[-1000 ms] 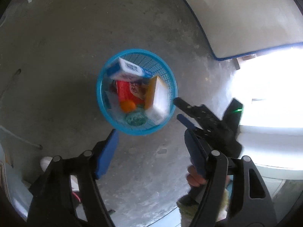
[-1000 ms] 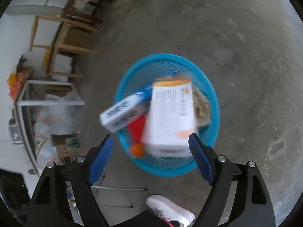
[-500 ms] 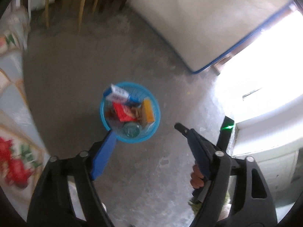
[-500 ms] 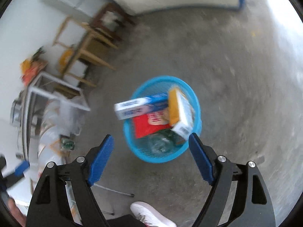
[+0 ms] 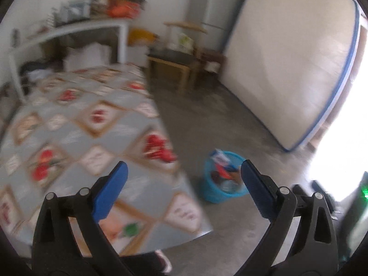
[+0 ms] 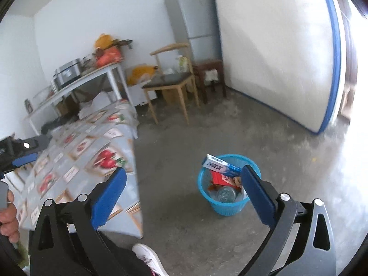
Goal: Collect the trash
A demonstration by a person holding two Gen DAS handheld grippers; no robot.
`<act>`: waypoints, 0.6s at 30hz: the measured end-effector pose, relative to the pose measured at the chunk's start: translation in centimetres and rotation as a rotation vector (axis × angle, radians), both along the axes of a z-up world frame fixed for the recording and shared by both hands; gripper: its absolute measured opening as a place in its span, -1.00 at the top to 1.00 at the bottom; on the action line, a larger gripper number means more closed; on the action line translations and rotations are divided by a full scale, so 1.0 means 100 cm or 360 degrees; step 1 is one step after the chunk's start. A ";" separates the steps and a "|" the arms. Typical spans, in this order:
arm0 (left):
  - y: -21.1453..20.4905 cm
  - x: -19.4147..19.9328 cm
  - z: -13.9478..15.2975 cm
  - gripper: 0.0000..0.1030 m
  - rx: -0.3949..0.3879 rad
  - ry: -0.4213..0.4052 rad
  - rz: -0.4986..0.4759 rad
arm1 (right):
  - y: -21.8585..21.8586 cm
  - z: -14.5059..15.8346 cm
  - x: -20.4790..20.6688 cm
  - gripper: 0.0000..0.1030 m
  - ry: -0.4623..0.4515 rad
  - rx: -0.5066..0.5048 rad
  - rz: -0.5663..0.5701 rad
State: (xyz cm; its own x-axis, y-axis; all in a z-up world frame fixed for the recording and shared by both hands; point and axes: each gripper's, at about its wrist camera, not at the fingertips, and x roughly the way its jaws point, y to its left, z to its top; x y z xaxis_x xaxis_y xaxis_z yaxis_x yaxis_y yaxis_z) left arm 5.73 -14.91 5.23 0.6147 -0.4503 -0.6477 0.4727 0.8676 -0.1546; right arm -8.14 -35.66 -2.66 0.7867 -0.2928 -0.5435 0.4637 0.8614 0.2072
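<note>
- One blue trash basket (image 6: 226, 203) stands on the concrete floor (image 6: 287, 184), just off the corner of the table (image 6: 76, 161), apart from it.
- Countable inside the basket: one white-and-blue carton (image 6: 218, 165) sticking up over the far rim, one red packet (image 6: 222, 179) below it, one clear bottle (image 6: 226, 194) at the bottom. Something brown sits beside the red packet; can't tell what it is.
- Left wrist view shows the same basket (image 5: 215, 193), blurred; contents read only as colour patches.
- Left gripper (image 5: 182, 192): two blue pads spread wide, jaws have just been opening, nothing between them. It hangs over the table edge, basket seen in the gap ahead.
- Right gripper (image 6: 184, 195): two blue pads spread wide, jaws have just been opening, nothing pinched. Its right pad overlaps the basket rim in the view, but the basket is well below on the floor.
- Left gripper is also visible at the left edge of the right wrist view, with a hand (image 6: 8, 216) on its grip.
- One white shoe (image 6: 147, 256) on the floor near the bottom.
- Background: one fridge (image 6: 195, 20), one mattress (image 6: 276, 46) leaning on the wall, two chairs (image 6: 174, 78), one white shelf table (image 6: 87, 80).
</note>
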 end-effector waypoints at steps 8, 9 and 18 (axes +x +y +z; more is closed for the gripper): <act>0.049 -0.048 -0.022 -0.84 0.0094 -0.0071 0.0136 | 0.070 0.013 -0.028 -0.88 0.0091 -0.0118 -0.0186; 0.053 -0.050 -0.026 -0.84 0.0099 -0.0060 0.0148 | 0.076 0.014 -0.030 -0.88 0.0107 -0.0135 -0.0216; 0.060 -0.057 -0.061 -0.84 0.0241 0.0129 0.0213 | 0.104 0.006 -0.038 -0.88 0.0262 -0.0208 -0.0332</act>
